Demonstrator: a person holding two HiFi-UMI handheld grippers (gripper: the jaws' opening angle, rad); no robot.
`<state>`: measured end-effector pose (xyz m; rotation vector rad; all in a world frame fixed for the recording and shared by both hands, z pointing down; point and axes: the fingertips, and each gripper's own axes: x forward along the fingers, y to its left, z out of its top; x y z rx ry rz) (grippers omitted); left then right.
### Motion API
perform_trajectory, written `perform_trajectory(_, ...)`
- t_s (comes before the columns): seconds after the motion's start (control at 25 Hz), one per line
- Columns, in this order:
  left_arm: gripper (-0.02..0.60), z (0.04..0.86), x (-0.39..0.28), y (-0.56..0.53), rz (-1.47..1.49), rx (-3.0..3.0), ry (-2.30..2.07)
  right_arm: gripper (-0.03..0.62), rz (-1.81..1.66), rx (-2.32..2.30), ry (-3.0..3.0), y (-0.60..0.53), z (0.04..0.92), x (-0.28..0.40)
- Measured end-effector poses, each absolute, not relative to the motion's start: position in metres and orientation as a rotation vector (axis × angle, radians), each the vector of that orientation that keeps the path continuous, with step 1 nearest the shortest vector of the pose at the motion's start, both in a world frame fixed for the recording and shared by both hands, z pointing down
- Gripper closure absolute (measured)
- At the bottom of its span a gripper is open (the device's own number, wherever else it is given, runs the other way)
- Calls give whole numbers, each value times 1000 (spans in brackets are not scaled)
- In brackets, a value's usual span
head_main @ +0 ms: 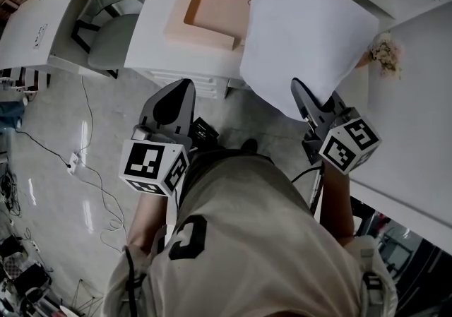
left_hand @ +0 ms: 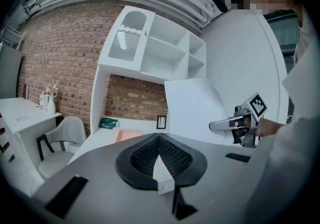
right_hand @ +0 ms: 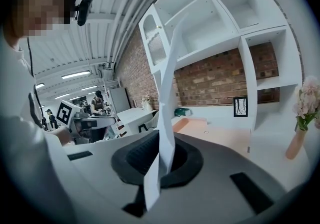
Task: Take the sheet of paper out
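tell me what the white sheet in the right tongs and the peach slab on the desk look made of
Sheet: thin matte white paper; it bends and stands edge-on in the right tongs. Peach slab: matte, stiff, thick-edged; likely card or foam, hard to tell.

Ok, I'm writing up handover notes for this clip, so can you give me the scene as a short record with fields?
sheet of paper: held up, rising from the jaws that pinch its near edge
right gripper: shut on the sheet of paper
left gripper: jaws together, nothing between them, apart from the sheet
white desk: carries a peach pad, partly covered by the sheet in the head view
chair: at the desk's left end in the head view
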<state>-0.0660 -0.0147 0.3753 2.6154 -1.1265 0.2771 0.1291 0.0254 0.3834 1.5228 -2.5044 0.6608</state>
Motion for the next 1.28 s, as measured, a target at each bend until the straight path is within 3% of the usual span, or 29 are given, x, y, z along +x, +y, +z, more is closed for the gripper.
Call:
perform_trajectory(0.56, 565, 383, -47, -11, 324, 2649, -1048, 566, 708, 1658, -2401, 39, 396, 163)
perform_trajectory(1.28, 565, 386, 64, 18, 431, 2746, -858, 566, 706, 1920, -2258, 109, 403, 283)
